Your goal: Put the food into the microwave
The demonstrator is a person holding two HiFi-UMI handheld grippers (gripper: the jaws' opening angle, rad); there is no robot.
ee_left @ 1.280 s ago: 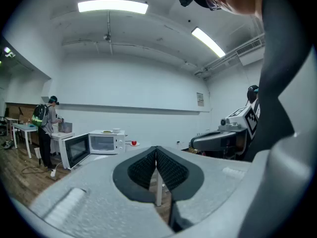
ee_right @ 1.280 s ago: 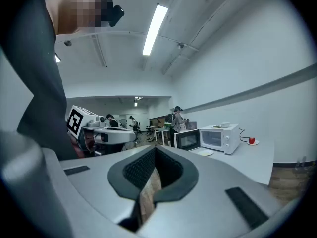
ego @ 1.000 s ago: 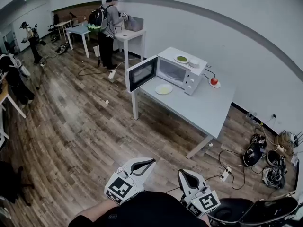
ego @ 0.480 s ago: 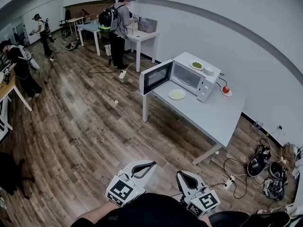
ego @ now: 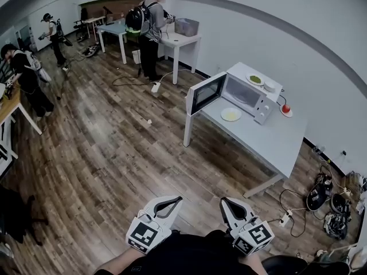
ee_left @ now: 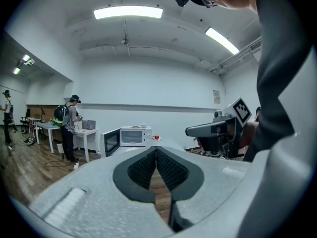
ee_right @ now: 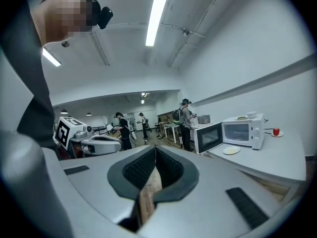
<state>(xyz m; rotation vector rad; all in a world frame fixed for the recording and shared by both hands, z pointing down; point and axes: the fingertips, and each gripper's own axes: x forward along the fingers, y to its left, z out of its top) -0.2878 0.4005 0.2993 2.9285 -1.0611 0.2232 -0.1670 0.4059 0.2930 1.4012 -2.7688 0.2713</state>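
Sitting on the grey table (ego: 269, 142) just in front of the microwave (ego: 256, 98), a white plate (ego: 231, 114) carries something pale and flat. The microwave's door (ego: 206, 93) stands swung wide, on the side away from the wall, so the cavity faces the plate. On top of the microwave rest a second plate with green food (ego: 255, 79) and, just beside it, a small white bowl (ego: 269, 87). A red round thing (ego: 285, 108) lies on a saucer on the table, near the microwave's far end and close to the wall.

Both grippers are well apart from the table, low in the head view and close to the person's body, above the wooden floor (ego: 114, 148). The left gripper (ego: 175, 200) has its jaws pressed together with nothing between them, and its own view looks past the tips toward the microwave. The right gripper (ego: 225, 204) is likewise closed and empty, and the microwave lies off to the right in its view.

Farther off, a person with a backpack (ego: 150, 24) stands at a white table (ego: 184, 40) along the wall, and two more people (ego: 26, 73) stand at the left of the room. Cables and a power strip (ego: 285, 217) lie on the floor beyond the grey table's near end.
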